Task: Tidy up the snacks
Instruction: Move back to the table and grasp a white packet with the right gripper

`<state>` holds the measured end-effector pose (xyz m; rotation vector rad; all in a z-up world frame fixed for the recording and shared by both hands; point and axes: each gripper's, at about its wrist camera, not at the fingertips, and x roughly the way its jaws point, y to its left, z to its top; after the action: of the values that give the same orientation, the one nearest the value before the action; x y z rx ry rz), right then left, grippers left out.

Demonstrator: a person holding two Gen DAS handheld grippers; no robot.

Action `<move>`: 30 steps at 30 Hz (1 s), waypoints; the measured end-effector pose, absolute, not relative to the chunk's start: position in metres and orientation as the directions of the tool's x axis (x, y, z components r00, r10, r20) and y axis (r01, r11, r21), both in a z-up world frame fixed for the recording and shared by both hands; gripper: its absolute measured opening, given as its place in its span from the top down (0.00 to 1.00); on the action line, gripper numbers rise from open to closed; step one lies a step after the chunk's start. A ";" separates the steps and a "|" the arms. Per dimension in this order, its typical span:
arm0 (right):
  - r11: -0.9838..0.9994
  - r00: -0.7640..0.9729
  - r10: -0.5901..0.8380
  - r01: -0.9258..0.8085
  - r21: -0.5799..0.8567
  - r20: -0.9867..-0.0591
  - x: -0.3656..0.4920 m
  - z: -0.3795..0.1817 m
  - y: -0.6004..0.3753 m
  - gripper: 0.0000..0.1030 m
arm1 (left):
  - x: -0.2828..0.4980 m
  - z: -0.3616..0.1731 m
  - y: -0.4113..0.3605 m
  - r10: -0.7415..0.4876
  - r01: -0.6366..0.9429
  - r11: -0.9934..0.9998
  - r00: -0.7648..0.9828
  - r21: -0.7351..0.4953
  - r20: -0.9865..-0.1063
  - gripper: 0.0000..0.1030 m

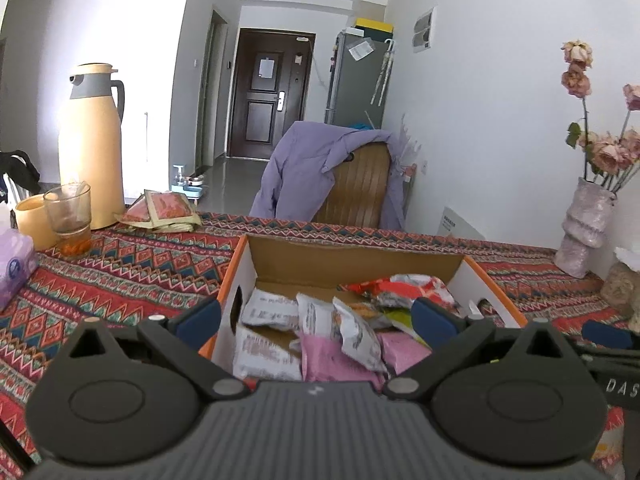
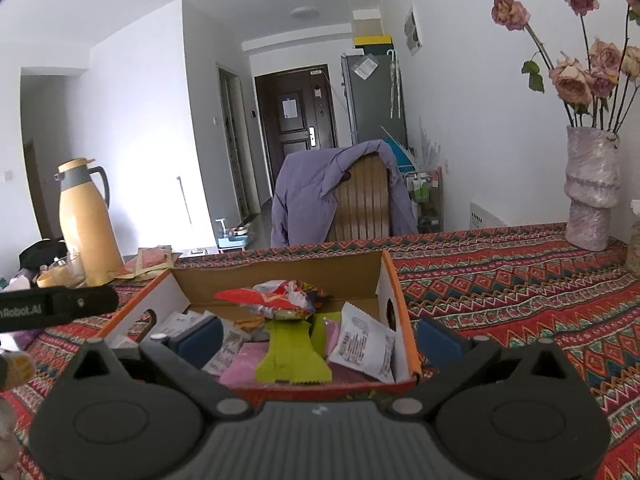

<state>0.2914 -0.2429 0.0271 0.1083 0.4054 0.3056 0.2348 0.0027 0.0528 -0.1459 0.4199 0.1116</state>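
Observation:
An orange-trimmed cardboard box [image 1: 352, 260] [image 2: 280, 280] sits on the patterned tablecloth, holding several snack packets. Among them are white packets [image 1: 272, 308] [image 2: 364, 346], a pink pack [image 1: 332, 360], a red crinkled bag [image 1: 400, 288] [image 2: 272, 298] and a green wrapper [image 2: 288, 356]. My left gripper [image 1: 316, 318] is open and straddles the box's left wall, with one finger outside and one over the snacks. My right gripper [image 2: 319, 339] is open too and straddles the right wall, its left finger inside the box. Neither one holds anything.
A yellow thermos [image 1: 90, 148], a glass [image 1: 72, 216], flat sachets [image 1: 160, 208] and a purple tissue pack [image 1: 12, 268] stand at the table's far left. A vase of dried roses [image 2: 592, 192] stands at the right. Behind the table is a chair [image 1: 332, 176] draped with a purple jacket.

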 end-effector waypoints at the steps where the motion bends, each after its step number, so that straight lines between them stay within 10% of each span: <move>1: 0.948 0.874 0.316 -0.274 0.165 -0.368 0.287 0.027 -0.244 0.00 | 0.228 0.052 0.003 0.073 -0.133 0.984 0.908 -0.118 -0.413 0.00; 30: 0.968 0.808 0.242 -0.237 0.080 -0.537 0.211 -0.028 -0.237 0.00 | 0.152 -0.016 0.031 0.052 -0.141 0.979 0.873 -0.150 -0.485 0.00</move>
<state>0.2111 -0.2365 -0.0280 0.0097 0.5756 0.2561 0.1523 0.0310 -0.0161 -0.1831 0.5001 0.1015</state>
